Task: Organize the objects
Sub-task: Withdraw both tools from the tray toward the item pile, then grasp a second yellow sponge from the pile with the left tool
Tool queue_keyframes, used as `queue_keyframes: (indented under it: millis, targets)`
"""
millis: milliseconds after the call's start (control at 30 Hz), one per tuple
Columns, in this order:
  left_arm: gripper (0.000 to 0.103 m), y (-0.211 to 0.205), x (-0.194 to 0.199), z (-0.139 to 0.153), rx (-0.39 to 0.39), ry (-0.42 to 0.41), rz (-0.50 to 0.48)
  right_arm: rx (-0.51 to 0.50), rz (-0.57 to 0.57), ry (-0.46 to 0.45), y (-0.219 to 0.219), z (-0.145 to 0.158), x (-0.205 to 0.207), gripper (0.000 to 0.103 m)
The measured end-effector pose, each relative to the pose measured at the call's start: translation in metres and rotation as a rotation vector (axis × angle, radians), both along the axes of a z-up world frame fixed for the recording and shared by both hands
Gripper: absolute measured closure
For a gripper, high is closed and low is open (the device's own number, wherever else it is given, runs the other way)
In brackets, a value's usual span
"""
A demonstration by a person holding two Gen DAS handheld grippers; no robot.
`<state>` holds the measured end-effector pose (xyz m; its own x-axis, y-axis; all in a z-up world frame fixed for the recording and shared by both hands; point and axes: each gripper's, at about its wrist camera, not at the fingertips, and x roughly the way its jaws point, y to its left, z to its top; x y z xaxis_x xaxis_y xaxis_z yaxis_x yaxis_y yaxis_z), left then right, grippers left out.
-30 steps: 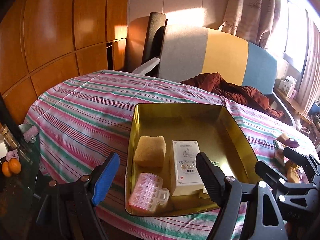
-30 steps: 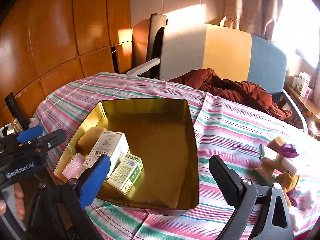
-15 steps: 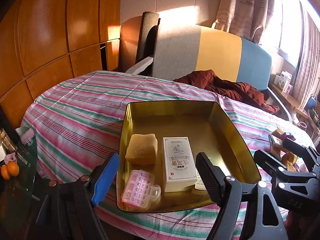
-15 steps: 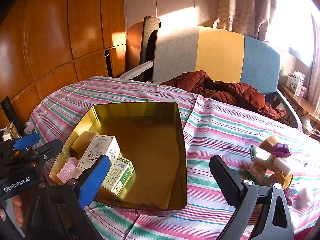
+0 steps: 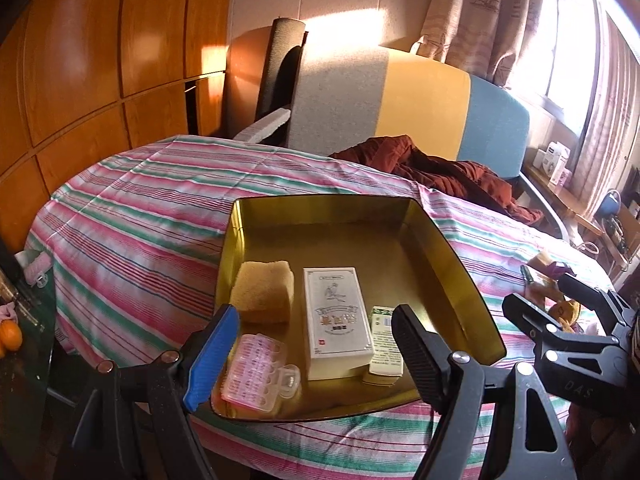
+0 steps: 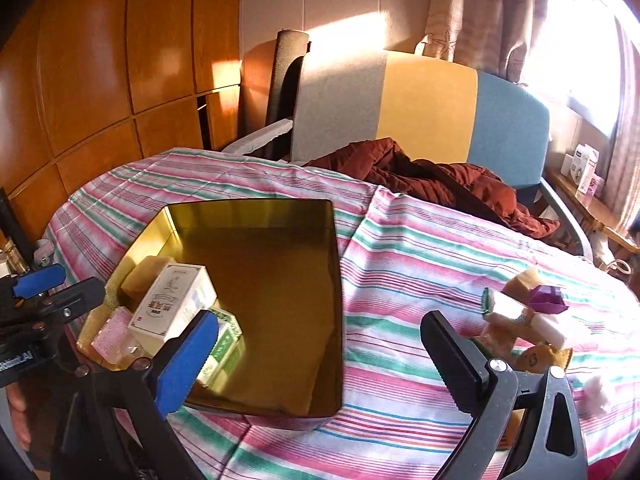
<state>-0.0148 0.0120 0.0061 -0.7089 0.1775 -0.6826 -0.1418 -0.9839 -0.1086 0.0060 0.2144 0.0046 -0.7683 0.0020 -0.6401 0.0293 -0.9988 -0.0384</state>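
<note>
I see both grippers empty, fingers spread — left gripper (image 5: 312,344) and right gripper (image 6: 320,356) hover at the gold tray (image 5: 448,264). Tray sits on the striped counter (image 5: 140,208), holding sponge (image 5: 262,296), white box (image 5: 336,316), pink case (image 5: 256,372); loose items (image 6: 528,320) lie right of it.

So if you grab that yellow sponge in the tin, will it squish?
Probably. The sponge looks porous with rounded, uneven edges, so it likely squashes between the fingers and weighs little. It sits flat in the tin, so it shouldn't roll; its rough surface probably won't slip.

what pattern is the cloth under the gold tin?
Stripes of pink, green and white on the cloth; the right wrist view shows it best, spread around the gold tin.
</note>
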Motion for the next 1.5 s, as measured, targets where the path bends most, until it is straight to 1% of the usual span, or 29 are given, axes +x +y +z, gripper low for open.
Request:
queue_keyframes:
  millis: [233, 400, 533, 667, 800, 867, 967, 1067, 1167, 1200, 1267, 1400, 1500]
  targets:
    - [0.023, 0.008, -0.002, -0.002, 0.011, -0.017, -0.042, -0.007, -0.047, -0.022, 0.026, -0.005, 0.000, 0.000]
    - [0.023, 0.014, -0.005, -0.002, 0.018, -0.033, -0.065, -0.027, -0.095, -0.043, 0.058, -0.008, 0.002, 0.000]
    - [0.023, 0.023, -0.006, 0.001, 0.014, -0.034, -0.102, -0.039, -0.175, -0.051, 0.100, -0.005, 0.004, 0.000]
    - [0.024, 0.039, -0.007, 0.003, -0.003, -0.035, -0.148, -0.051, -0.276, -0.057, 0.154, 0.001, 0.008, 0.000]
    - [0.024, 0.058, -0.007, 0.006, -0.018, -0.029, -0.205, -0.039, -0.384, -0.035, 0.206, 0.008, 0.016, 0.000]
    - [0.024, 0.071, -0.007, 0.009, -0.025, -0.025, -0.243, -0.063, -0.446, -0.018, 0.236, 0.011, 0.021, 0.000]
    - [0.024, 0.097, -0.006, 0.014, -0.047, -0.017, -0.315, -0.091, -0.547, 0.009, 0.277, 0.009, 0.031, 0.000]
    - [0.024, 0.128, -0.006, 0.014, -0.065, -0.026, -0.397, -0.137, -0.629, 0.023, 0.309, -0.001, 0.044, 0.000]
    - [0.024, 0.162, -0.005, 0.009, -0.080, -0.046, -0.489, -0.220, -0.695, 0.021, 0.332, -0.009, 0.053, 0.000]
    - [0.024, 0.174, -0.004, 0.006, -0.084, -0.056, -0.516, -0.239, -0.706, 0.027, 0.336, -0.009, 0.055, 0.000]
    - [0.024, 0.201, -0.003, 0.000, -0.088, -0.077, -0.582, -0.247, -0.720, 0.042, 0.339, -0.007, 0.058, 0.000]
    - [0.023, 0.251, 0.006, -0.011, -0.107, -0.102, -0.708, -0.316, -0.729, 0.037, 0.346, -0.010, 0.061, 0.000]
    - [0.023, 0.285, 0.013, -0.025, -0.127, -0.140, -0.791, -0.356, -0.736, 0.037, 0.351, -0.012, 0.064, 0.000]
